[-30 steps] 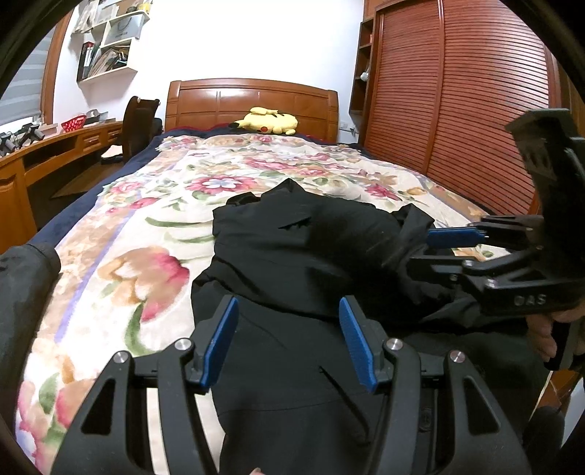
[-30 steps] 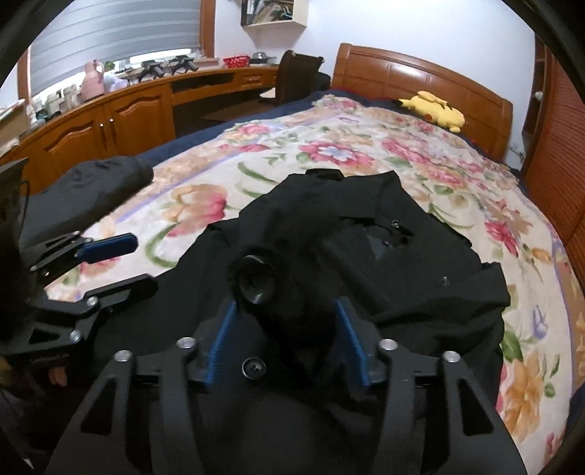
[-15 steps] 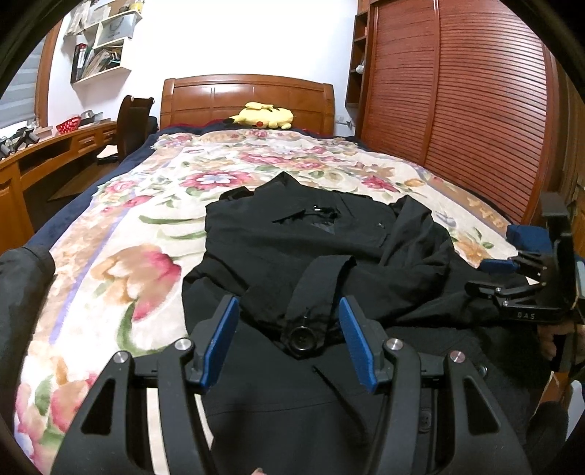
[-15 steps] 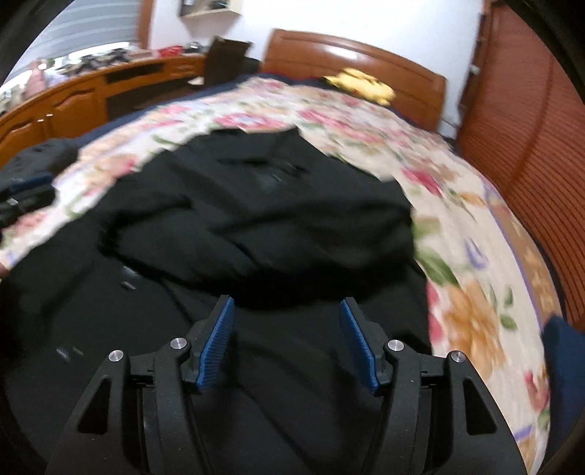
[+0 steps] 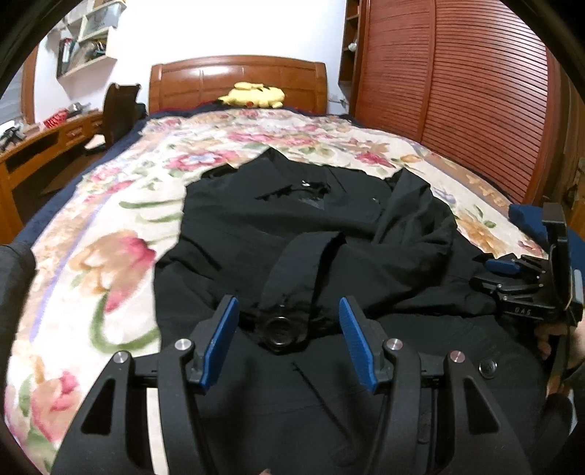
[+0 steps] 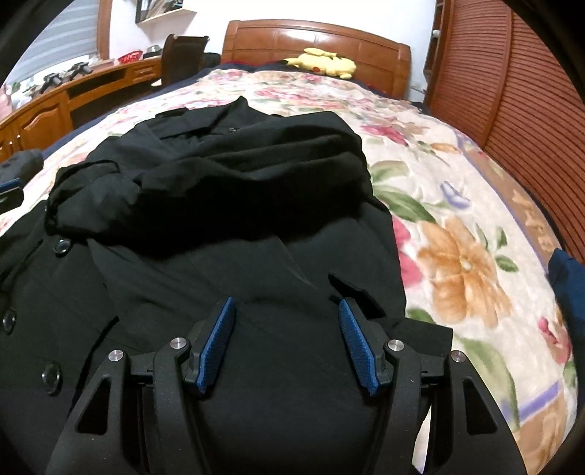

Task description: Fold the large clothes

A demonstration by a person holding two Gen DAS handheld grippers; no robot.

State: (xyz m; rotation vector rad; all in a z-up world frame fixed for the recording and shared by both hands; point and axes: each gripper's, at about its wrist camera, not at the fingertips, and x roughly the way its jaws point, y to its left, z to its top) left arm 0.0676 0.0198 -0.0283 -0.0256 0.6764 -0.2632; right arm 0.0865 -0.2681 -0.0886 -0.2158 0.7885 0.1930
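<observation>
Black coat lies flat on the floral bed, both sleeves crossed over its chest. Left claw and right claw hover half-wide, holding nothing. Advice: pinch both hem corners evenly and fold upward without dragging the sleeves. No containers near the coat.

Two wrist fisheye views: even indoor light, strong barrel distortion.
Black vignette fills the corners of both views, and straight lines bow toward the rim. The white wall is brightest, near overexposed. The black coat swallows detail, and its folds merge into flat shadow in the right view. The floral bedspread smears with blur at the edges. Metal pins on the left claw catch small highlights.
</observation>
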